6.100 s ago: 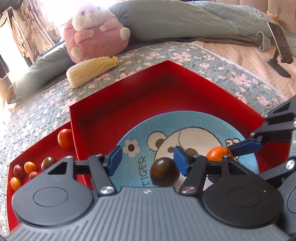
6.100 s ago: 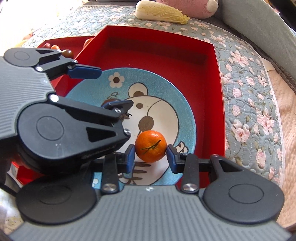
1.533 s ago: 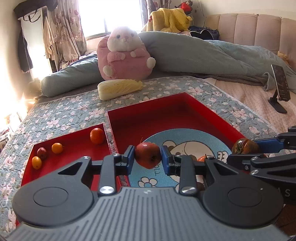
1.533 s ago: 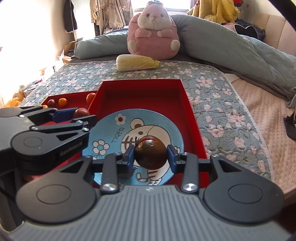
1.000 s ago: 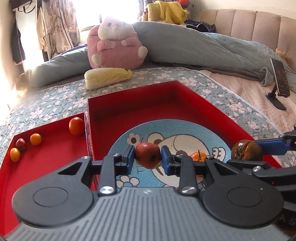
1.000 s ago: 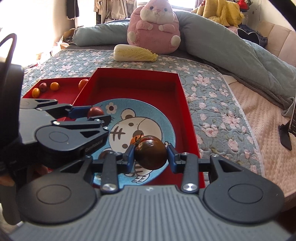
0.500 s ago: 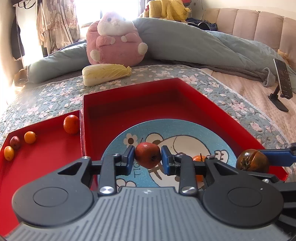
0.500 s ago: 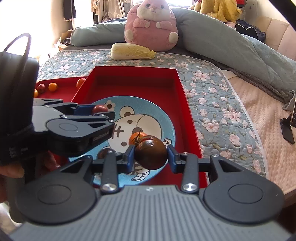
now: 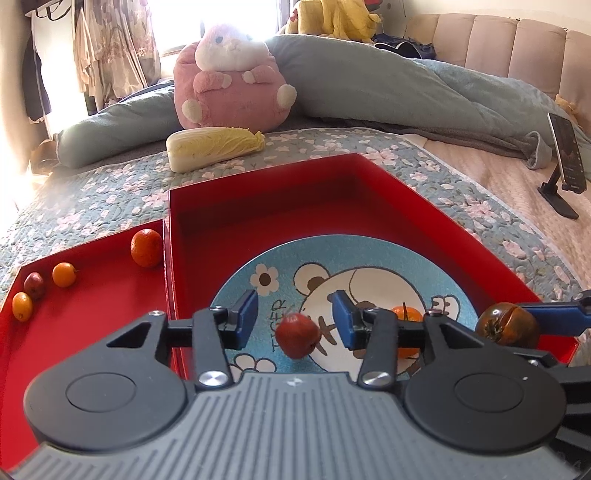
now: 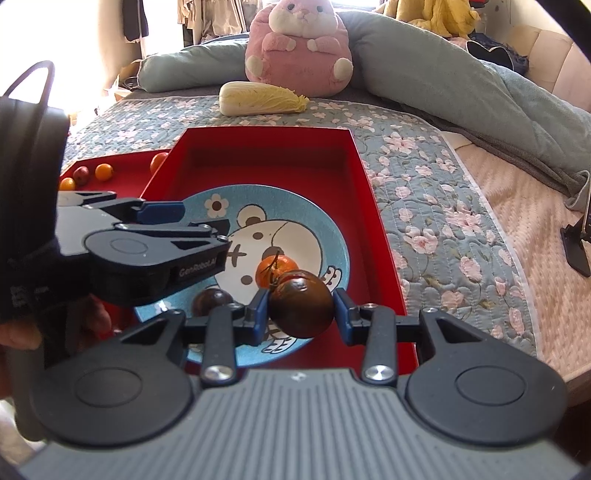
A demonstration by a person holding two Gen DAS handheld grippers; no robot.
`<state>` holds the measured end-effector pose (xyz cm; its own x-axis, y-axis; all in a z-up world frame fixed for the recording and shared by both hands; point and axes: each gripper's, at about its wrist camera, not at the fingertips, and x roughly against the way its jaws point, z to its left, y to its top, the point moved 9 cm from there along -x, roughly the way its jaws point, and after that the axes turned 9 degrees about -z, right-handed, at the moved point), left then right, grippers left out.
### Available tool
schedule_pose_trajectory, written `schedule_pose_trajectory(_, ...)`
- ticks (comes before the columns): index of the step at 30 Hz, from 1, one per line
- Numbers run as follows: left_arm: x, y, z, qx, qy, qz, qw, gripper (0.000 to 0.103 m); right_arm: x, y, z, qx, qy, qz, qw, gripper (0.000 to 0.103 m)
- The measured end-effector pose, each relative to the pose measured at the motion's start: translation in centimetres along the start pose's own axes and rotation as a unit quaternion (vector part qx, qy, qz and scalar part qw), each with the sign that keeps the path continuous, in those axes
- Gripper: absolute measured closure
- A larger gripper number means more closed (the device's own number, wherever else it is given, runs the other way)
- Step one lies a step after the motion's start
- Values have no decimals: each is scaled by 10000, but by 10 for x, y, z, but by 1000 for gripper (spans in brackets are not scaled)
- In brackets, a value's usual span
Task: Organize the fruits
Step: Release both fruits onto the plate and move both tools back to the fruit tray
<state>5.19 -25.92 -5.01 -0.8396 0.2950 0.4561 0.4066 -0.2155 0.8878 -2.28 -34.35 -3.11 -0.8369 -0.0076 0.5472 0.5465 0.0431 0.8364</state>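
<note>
The left gripper (image 9: 294, 320) is opening, its blue pads clear of a small glossy red fruit (image 9: 297, 335) between them, over the round blue bear plate (image 9: 436, 273). The right gripper (image 10: 300, 311) clamps a smooth dark tomato (image 10: 301, 303). Four small fruits lie in the shallow red tray (image 9: 92, 317) at nine o'clock.

This is a bedroom in a home. The work goes on atop a bed (image 9: 92, 199) spread with a grey-blue floral quilt, and a padded beige headboard (image 9: 517, 40) runs along the far right side. A rolled blue-grey duvet (image 9: 388, 88) lies across the bed with a pink plush hamster (image 9: 229, 81) leaning on it and a yellow plush toy (image 9: 332, 16) behind. Clothes (image 9: 92, 48) hang beside a bright window (image 9: 207, 18). A phone on a stand (image 9: 567, 162) rests on the beige bedsheet.
</note>
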Motion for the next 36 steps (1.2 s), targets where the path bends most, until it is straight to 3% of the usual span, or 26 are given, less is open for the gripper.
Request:
schedule_pose_trajectory(13, 11, -5, 20, -48, 114, -37, 9999, 47, -14, -18, -4, -150, -52, 189, 9997, 62)
schedule_pose_trajectory(28, 16, -6, 31, -30, 79, -73, 9999, 47, -31, -11, 8, 136, -125, 117, 9998, 62)
schedule_pose_trajectory(31, 19, -3, 33, 1, 46, -106, 9999, 47, -29, -8, 11, 173, -188, 20, 9997, 51)
schedule_pose_trajectory(36, 26, 1, 41, 79, 125, -164, 9998, 46, -26, 0, 15, 237, -229, -101, 9994, 50)
